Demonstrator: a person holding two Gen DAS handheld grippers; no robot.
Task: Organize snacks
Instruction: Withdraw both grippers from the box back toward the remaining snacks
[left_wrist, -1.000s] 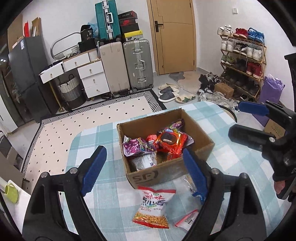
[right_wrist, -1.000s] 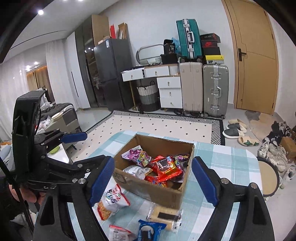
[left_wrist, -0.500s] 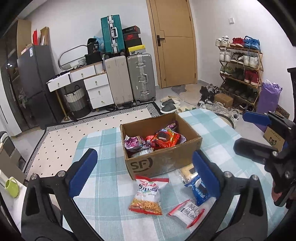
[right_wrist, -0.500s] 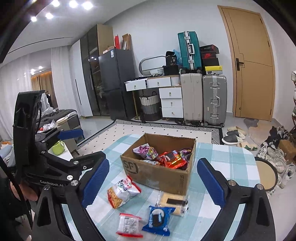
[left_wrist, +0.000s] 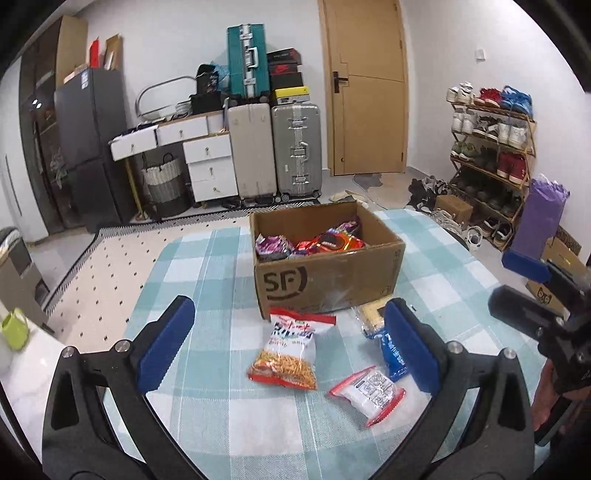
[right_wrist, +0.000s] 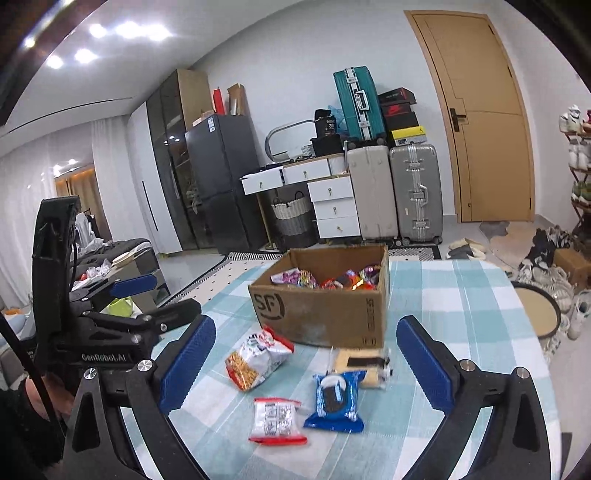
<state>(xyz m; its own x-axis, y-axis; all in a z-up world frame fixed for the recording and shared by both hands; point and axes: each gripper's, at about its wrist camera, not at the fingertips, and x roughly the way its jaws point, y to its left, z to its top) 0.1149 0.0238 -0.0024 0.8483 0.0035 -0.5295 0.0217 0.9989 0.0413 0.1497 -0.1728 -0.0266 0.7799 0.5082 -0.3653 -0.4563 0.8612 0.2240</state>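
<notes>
Cardboard box (left_wrist: 325, 280) sat mid-table (left_wrist: 207, 424), holding several packets. Four snacks lay near it: noodles (left_wrist: 286, 350), a red-edged packet (left_wrist: 365, 393), blue cookies (right_wrist: 336, 400), a yellow wafer (right_wrist: 360, 360). Left gripper (left_wrist: 291, 347) gaped wide, empty; right gripper (right_wrist: 306, 365) was opening, empty. Three suitcases (left_wrist: 293, 147) stood far.

Left gripper (left_wrist: 290, 341) jaws spread wide, nothing between the pads; blue pads frame the table. Checked tablecloth (left_wrist: 207, 266), teal and white. Cardboard box (left_wrist: 328, 282) marked "SF" sits open, snack packets (left_wrist: 314, 242) inside. In front of the box: orange-and-white snack bag (left_wrist: 290, 352), lying flat; red-edged white packet (left_wrist: 367, 393) nearer the camera; blue packet (left_wrist: 393, 352) and yellow packet (left_wrist: 371, 314) partly behind the right pad. Right gripper (left_wrist: 524, 284) at right edge, held apart from the snacks.
</notes>
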